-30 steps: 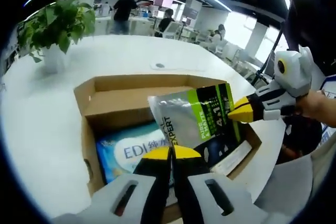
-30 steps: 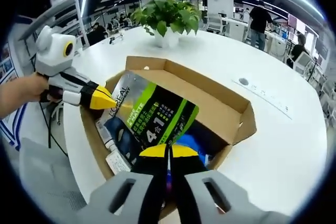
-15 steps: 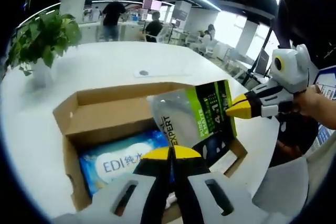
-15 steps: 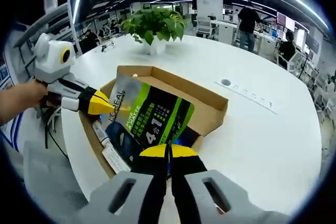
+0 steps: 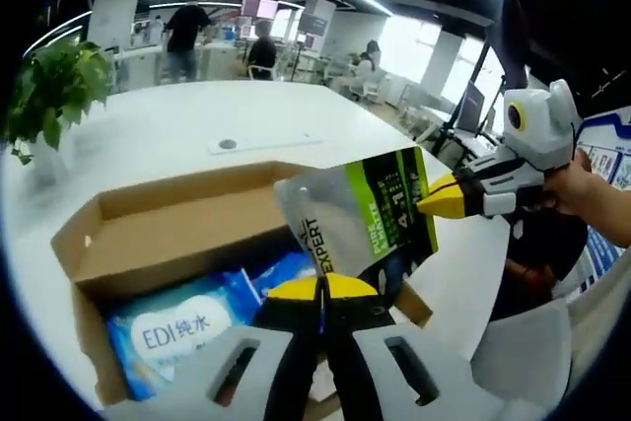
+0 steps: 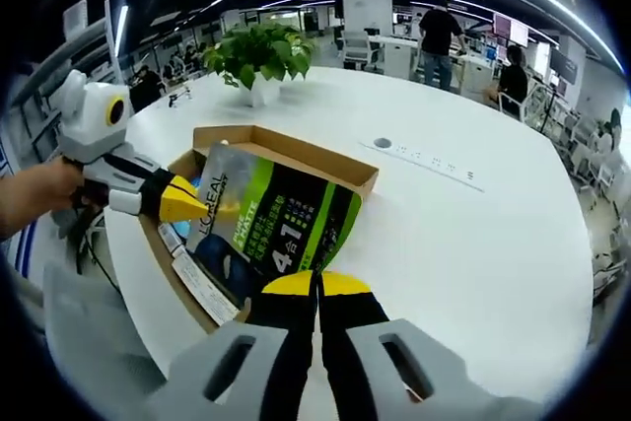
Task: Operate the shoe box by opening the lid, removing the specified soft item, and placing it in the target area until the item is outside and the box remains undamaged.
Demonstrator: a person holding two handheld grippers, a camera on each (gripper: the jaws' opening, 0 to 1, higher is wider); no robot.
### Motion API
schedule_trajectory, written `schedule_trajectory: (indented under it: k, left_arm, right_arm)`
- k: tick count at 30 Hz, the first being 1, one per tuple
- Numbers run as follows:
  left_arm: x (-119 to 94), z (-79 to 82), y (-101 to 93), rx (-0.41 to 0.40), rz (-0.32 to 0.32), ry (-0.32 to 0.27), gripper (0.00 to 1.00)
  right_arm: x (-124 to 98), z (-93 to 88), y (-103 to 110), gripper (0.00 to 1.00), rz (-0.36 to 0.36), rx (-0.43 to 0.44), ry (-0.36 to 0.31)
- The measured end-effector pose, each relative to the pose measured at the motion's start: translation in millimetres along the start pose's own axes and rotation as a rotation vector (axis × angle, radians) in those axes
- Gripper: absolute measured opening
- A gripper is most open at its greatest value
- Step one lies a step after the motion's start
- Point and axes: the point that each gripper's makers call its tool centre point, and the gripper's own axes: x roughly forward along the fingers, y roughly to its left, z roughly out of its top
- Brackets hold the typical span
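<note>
We see the white table [image 6: 493,234], then the open cardboard shoe box [image 5: 148,234] at centre, the L'Oréal pouch [image 5: 360,214] raised above it, our left gripper [image 5: 317,288] and right gripper [image 6: 317,285] both pinching it.

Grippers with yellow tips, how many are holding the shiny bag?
2. The left gripper pinches one edge of the bag; the right gripper pinches the opposite edge, above the open box.
</note>
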Motion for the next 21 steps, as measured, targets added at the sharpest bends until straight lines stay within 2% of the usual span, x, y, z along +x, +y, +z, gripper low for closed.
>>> schedule_trajectory:
  k: [11,21]
  left_arm:
    - [25,8.9,-29.0,0.032,-0.043,0.022,0.00]
    - [46,13.8,-45.9,0.043,-0.072,0.040,0.00]
  right_arm:
    - [-15,-18.1,-35,0.00,-0.056,0.039,0.013]
    - [-22,-30.1,-59,0.00,-0.093,0.068,0.028]
